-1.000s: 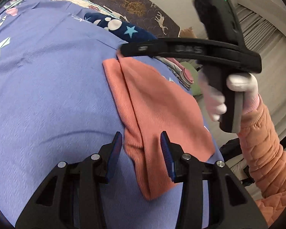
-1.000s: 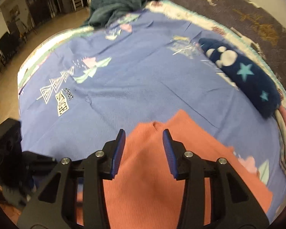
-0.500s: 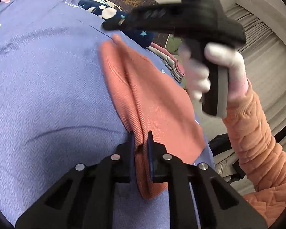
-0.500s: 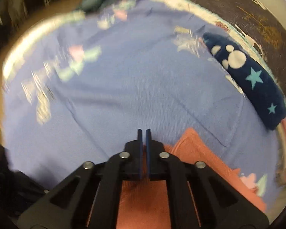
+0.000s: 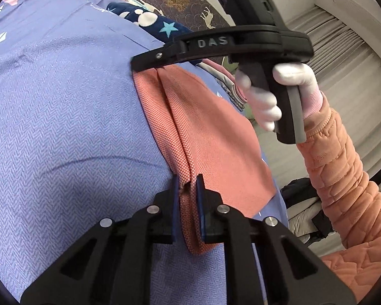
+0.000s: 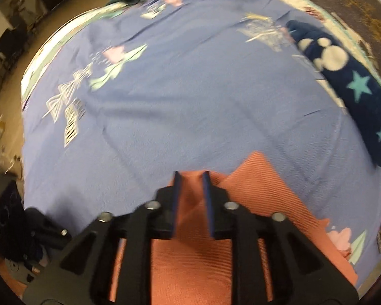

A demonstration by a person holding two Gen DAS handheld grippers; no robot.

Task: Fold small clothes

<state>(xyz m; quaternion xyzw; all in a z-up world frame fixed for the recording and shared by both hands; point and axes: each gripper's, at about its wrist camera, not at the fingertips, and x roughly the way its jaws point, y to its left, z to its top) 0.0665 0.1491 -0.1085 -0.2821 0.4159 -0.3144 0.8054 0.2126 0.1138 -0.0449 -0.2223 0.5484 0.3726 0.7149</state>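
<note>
A salmon-orange ribbed knit garment [image 5: 210, 137] is spread on the lavender patterned bedsheet [image 5: 63, 117]. Its raised fold is pinched by the left gripper [image 5: 186, 190]. The right gripper [image 6: 191, 188] is being opened around cloth at the far corner.

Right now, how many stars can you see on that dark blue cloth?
3 in the right wrist view, all on the dark blue cloth at the bedspread's right edge: a large one, two smaller ones further down. More may be hidden in its folds.

garment [image 5: 210, 137] on bedsheet [image 5: 63, 117] — pillow [image 5: 149, 23] behind
</note>
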